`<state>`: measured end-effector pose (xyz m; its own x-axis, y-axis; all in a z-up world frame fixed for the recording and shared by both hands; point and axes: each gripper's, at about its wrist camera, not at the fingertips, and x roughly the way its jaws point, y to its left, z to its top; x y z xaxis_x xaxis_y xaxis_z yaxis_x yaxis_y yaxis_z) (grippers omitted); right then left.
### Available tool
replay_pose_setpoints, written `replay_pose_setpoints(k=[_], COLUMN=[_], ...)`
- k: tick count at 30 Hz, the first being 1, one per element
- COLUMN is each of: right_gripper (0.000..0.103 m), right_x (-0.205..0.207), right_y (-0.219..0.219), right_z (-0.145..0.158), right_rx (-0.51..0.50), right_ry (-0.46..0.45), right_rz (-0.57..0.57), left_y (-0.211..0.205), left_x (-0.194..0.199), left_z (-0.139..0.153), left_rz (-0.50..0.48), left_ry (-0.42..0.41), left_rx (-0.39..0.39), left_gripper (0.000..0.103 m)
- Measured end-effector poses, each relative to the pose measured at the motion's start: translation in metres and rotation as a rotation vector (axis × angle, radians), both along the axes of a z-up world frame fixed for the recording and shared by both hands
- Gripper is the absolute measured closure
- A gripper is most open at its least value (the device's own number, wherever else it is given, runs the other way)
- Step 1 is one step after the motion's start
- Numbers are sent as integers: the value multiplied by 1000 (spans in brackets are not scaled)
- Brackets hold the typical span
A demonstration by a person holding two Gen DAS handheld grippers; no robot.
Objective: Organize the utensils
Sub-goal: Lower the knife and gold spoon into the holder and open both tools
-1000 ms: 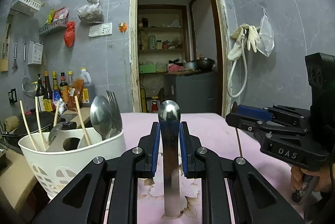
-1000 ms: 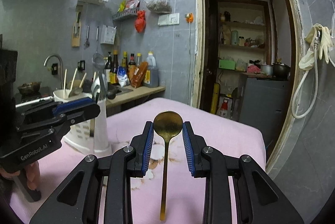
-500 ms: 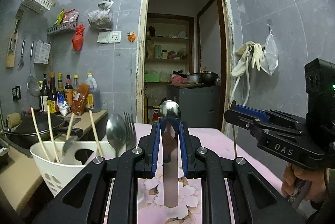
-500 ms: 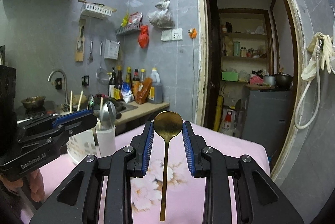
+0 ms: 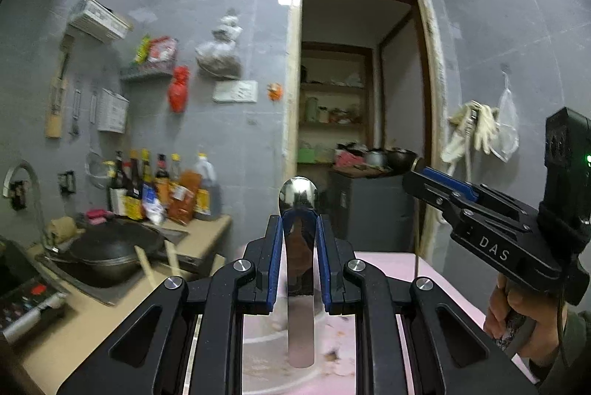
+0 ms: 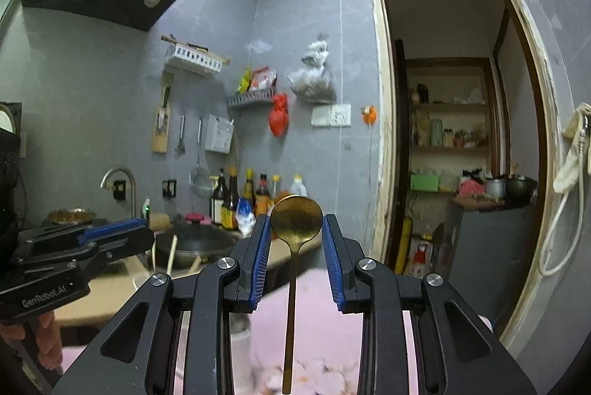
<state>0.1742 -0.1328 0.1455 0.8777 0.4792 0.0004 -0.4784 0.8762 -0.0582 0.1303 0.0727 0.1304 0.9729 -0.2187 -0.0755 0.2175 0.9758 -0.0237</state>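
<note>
Both grippers (image 5: 298,265) (image 6: 295,254) clamp spoons (image 5: 300,247) (image 6: 293,243) (bowls up).

Both grippers are black with silver screws; blue ribbed fingers (image 5: 274,265) line them, white "DAS" and "GenRobot.AI" lettering marks their sides.

Wrist cams level, shared doorway (image 5: 364,122)
</note>
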Motion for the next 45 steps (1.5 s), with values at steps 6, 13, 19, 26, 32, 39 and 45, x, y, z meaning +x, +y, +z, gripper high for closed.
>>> replay_pose_setpoints(k=[6,13,19,26,32,39,45], right_gripper=[77,77,77,77,75,63,49], right_x=[11,26,41,51,54,50,33], right_y=[28,57,74,82,79,73,54], right_z=[9,-1,-20,-43,-59,-66,-61], right_rx=[64,120,116,83,56,47,68], right_ry=[-1,-2,12,38,83,123,132], right_rz=[63,92,77,48,40,53,15], left_y=[39,78,90,87,82,83,79], left_x=[2,21,41,51,54,55,39], left_z=[17,18,-1,-31,-45,-57,-49], left_rz=[86,160,187,188,167,91,44], left_ry=[-42,-48,-17,31,81,176,166], left_rx=[-20,-58,-85,-93,-93,-151,-177], left_gripper=[88,88,88,88,88,86,66])
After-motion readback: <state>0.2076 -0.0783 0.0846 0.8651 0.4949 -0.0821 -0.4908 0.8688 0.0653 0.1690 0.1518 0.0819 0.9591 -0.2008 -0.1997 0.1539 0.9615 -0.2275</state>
